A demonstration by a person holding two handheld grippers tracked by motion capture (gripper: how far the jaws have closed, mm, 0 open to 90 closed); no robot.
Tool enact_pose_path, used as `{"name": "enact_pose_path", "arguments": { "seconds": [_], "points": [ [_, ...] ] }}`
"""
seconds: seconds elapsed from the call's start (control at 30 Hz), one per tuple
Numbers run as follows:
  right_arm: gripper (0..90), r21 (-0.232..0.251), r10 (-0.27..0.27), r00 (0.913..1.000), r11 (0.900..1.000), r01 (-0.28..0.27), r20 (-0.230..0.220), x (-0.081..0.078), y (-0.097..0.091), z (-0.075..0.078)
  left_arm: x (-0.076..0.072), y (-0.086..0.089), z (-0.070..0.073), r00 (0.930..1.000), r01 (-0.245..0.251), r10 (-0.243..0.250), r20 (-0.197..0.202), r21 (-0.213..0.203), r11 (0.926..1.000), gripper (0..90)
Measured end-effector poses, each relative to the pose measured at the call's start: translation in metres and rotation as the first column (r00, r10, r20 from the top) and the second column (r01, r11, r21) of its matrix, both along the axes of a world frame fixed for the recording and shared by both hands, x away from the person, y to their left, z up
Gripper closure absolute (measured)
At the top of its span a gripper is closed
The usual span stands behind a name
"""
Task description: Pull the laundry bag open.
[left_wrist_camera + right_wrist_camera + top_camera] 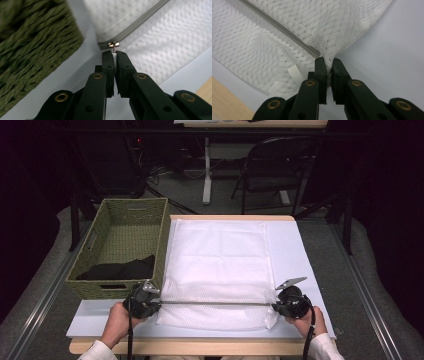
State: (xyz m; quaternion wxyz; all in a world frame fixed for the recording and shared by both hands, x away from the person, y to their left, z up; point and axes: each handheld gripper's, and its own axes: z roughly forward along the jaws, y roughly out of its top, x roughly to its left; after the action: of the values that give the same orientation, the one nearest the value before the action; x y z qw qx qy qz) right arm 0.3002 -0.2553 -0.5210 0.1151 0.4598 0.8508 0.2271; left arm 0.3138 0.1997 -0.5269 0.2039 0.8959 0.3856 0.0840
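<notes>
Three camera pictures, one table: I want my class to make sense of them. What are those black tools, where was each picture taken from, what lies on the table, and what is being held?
A person holds a hand-held gripper in each hand. One picture looks down from above; the other two come from cameras riding on the grippers. On the table lie a white mesh bag and a green woven basket with dark cloth inside. The left gripper pinches the zipper pull; the right gripper pinches the bag's corner at the zipper's other end.

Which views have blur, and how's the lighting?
High view: table evenly lit, surroundings dark, mesh bag near overexposed. Left gripper view: basket smeared soft, zipper pull fairly sharp. Right gripper view: mesh crisp, no glare.
</notes>
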Motion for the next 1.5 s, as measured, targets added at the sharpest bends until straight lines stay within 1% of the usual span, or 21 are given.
{"name": "enact_pose_path", "arguments": {
  "seconds": [0.07,0.1,0.17,0.23,0.33,0.43,0.47,0.7,0.8,0.83,0.87,0.9,0.93,0.97,1.0,1.07,1.13,1.2,1.27,1.4,1.5],
  "points": [
    [85.1,0.004,0.002,1.0000,1.0000,-0.002,0.001,0.000,0.000,0.000,0.001,0.004,-0.001,0.9999,-0.007,0.007,-0.007,-0.006,1.0000,86.7],
    [85.1,0.011,-0.002,1.0000,0.9999,0.002,-0.001,0.000,0.001,0.000,0.000,0.004,-0.002,0.9999,-0.011,0.011,-0.003,0.004,0.9999,86.7],
    [85.1,0.000,0.006,1.0000,1.0000,-0.006,-0.001,0.000,0.003,0.000,0.000,0.004,-0.003,0.9998,-0.021,0.021,-0.007,0.007,0.9998,86.7],
    [85.0,0.002,0.023,0.9997,0.9997,-0.023,0.007,0.000,0.004,-0.002,-0.001,0.003,-0.003,0.9997,-0.020,0.020,-0.014,0.010,0.9997,86.6],
    [84.9,0.000,0.019,0.9998,0.9998,-0.019,-0.003,-0.001,0.003,-0.003,-0.003,0.001,-0.002,0.9997,-0.012,0.012,-0.023,0.011,0.9999,85.4],
    [84.7,0.002,0.022,0.9998,0.9998,-0.022,-0.001,-0.001,0.004,-0.002,-0.006,-0.001,-0.002,0.9994,0.004,-0.004,-0.035,-0.001,1.0000,79.8],
    [84.5,0.004,0.021,0.9998,0.9998,-0.021,0.001,-0.001,0.004,-0.002,-0.006,-0.002,-0.001,0.9992,0.010,-0.009,-0.039,0.004,0.9999,78.7],
    [80.0,0.028,0.034,0.9994,0.9990,-0.034,0.002,-0.002,-0.001,0.001,-0.013,-0.007,0.002,0.9991,0.027,-0.028,-0.032,-0.005,0.9996,72.0],
    [74.0,0.033,0.039,0.9992,0.9987,-0.039,0.000,-0.002,-0.004,0.002,-0.015,-0.011,0.002,0.9985,0.040,-0.040,-0.036,-0.009,0.9992,69.4],
    [70.0,0.033,0.037,0.9993,0.9987,-0.037,-0.001,-0.002,-0.005,0.002,-0.015,-0.013,0.002,0.9983,0.045,-0.045,-0.037,-0.013,0.9989,68.5],
    [67.9,0.035,0.049,0.9988,0.9982,-0.049,-0.002,-0.002,-0.007,0.002,-0.015,-0.014,0.002,0.9983,0.047,-0.047,-0.035,-0.016,0.9988,67.9],
    [66.0,0.046,0.041,0.9991,0.9981,-0.041,-0.002,-0.002,-0.007,0.003,-0.015,-0.015,0.002,0.9983,0.046,-0.047,-0.035,-0.021,0.9987,66.7],
    [61.3,0.048,0.046,0.9989,0.9978,-0.046,0.001,-0.002,-0.008,0.003,-0.015,-0.016,0.002,0.9980,0.056,-0.056,-0.028,-0.017,0.9983,65.2],
    [57.2,0.052,0.035,0.9994,0.9980,-0.035,-0.004,-0.002,-0.008,0.003,-0.015,-0.017,0.001,0.9981,0.050,-0.051,-0.033,-0.019,0.9986,64.0],
    [55.1,0.040,0.030,0.9995,0.9988,-0.030,-0.009,-0.002,-0.009,0.004,-0.015,-0.018,0.000,0.9981,0.051,-0.051,-0.033,-0.014,0.9986,62.2],
    [47.5,0.053,0.025,0.9996,0.9983,-0.024,-0.011,-0.003,-0.010,0.004,-0.015,-0.019,-0.002,0.9979,0.050,-0.051,-0.040,-0.024,0.9985,58.6],
    [41.9,0.046,0.039,0.9993,0.9982,-0.039,-0.001,-0.003,-0.012,0.005,-0.016,-0.019,-0.003,0.9977,0.052,-0.053,-0.043,-0.021,0.9984,54.5],
    [36.7,0.068,0.025,0.9996,0.9974,-0.024,-0.011,-0.005,-0.010,0.007,-0.017,-0.018,-0.002,0.9980,0.044,-0.045,-0.044,-0.024,0.9987,48.4],
    [33.4,0.069,0.038,0.9993,0.9969,-0.038,-0.003,-0.006,-0.010,0.008,-0.019,-0.017,-0.001,0.9982,0.046,-0.047,-0.037,-0.027,0.9986,42.9],
    [24.1,0.069,0.055,0.9985,0.9961,-0.055,0.005,-0.007,-0.007,0.009,-0.024,-0.013,0.003,0.9987,0.043,-0.044,-0.026,-0.048,0.9980,34.3],
    [17.9,0.081,0.070,0.9975,0.9942,-0.070,0.012,-0.008,-0.005,0.010,-0.028,-0.009,0.005,0.9992,0.037,-0.038,-0.014,-0.069,0.9969,27.5]
  ]
}}
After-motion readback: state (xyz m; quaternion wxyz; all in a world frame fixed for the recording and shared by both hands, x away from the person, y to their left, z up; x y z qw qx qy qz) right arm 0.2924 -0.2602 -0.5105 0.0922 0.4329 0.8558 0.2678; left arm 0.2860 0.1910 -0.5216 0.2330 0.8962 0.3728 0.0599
